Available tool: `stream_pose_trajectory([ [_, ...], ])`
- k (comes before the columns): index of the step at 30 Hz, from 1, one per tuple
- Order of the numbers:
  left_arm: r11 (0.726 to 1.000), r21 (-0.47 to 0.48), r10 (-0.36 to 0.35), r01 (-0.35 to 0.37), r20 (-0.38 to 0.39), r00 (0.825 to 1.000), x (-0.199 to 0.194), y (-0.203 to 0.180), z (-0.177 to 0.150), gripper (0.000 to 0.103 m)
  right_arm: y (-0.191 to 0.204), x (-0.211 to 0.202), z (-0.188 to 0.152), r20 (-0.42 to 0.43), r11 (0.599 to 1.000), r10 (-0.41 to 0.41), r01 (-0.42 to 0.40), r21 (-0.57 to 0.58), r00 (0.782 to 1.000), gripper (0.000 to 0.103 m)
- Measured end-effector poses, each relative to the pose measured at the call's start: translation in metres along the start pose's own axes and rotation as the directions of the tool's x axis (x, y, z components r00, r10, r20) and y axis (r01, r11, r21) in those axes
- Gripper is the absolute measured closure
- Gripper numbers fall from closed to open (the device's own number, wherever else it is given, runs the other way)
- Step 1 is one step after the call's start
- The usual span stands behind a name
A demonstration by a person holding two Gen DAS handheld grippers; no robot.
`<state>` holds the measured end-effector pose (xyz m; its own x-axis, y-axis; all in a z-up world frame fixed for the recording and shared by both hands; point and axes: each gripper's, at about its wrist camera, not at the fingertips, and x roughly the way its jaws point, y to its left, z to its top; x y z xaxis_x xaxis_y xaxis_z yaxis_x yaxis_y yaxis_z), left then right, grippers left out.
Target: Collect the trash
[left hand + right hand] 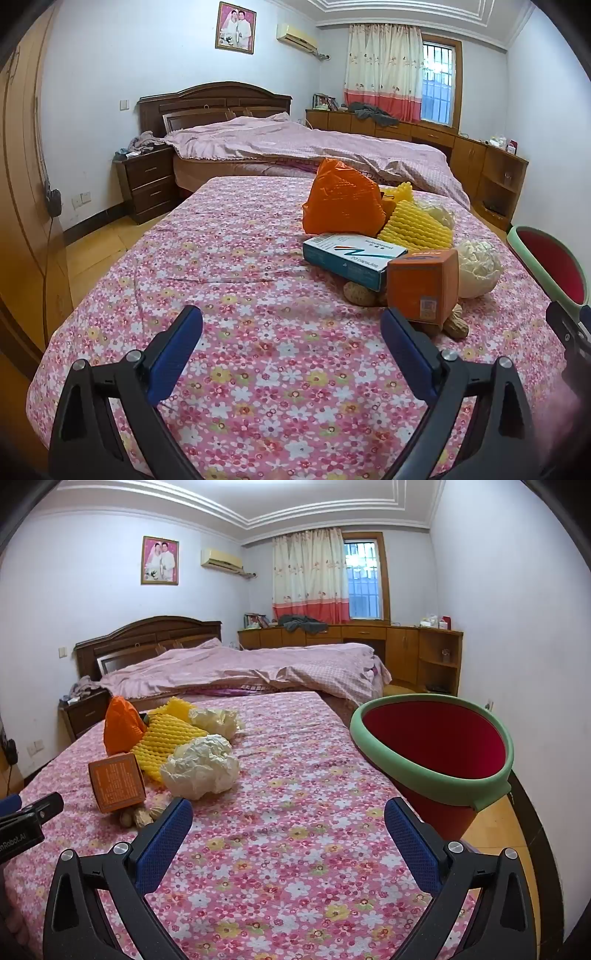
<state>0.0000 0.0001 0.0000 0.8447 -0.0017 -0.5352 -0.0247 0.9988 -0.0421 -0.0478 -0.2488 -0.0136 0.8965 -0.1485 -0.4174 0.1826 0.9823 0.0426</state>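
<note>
Pink floral cloth (240, 258) covers the whole playing surface here, a bed-like platform, and the trash sits in one heap on it, untouched. Look at the pile: an orange plastic bag (341, 201) at the far end, yellow foam fruit netting (415, 223) beside it, a white-and-teal capsule box (351, 258) lying flat and propped on a peanut shell, a small orange carton (423, 284) standing at the near edge, and crumpled white paper (201, 766) just right of that. A second paper wad (216, 718) sits further back. Peanut shells (456, 326) peek out under the carton.

The left gripper (291, 334) hovers low over the cloth, fingers (175, 354) spread wide with nothing between them, the pile ahead and to its right. The right gripper (288, 825) is the same story: fingers (412, 843) fully apart, empty, pile to its left. And on the right, at the edge of the platform, the red collapsible bin with a green rim (428, 771) leans with its mouth towards us.

So this looks like the opening step: nothing collected yet, both tools lining up. The next move calls for picking one item, and the crumpled paper or the orange carton are nearest. The right gripper would need to swing left, straddle it, close gently, then carry across to the bin. The shells look fiddly and may want a pinch right at the tips.
</note>
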Motion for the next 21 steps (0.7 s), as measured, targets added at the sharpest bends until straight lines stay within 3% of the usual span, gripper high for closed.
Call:
stream_pose_trajectory([
  [21,1.0,-0.003,0.0,0.0,-0.003,1.0,0.0,-0.0001,0.0,0.006,0.0002,-0.0002,0.0,0.003,1.0,0.002,-0.002,0.002,1.0,0.0],
])
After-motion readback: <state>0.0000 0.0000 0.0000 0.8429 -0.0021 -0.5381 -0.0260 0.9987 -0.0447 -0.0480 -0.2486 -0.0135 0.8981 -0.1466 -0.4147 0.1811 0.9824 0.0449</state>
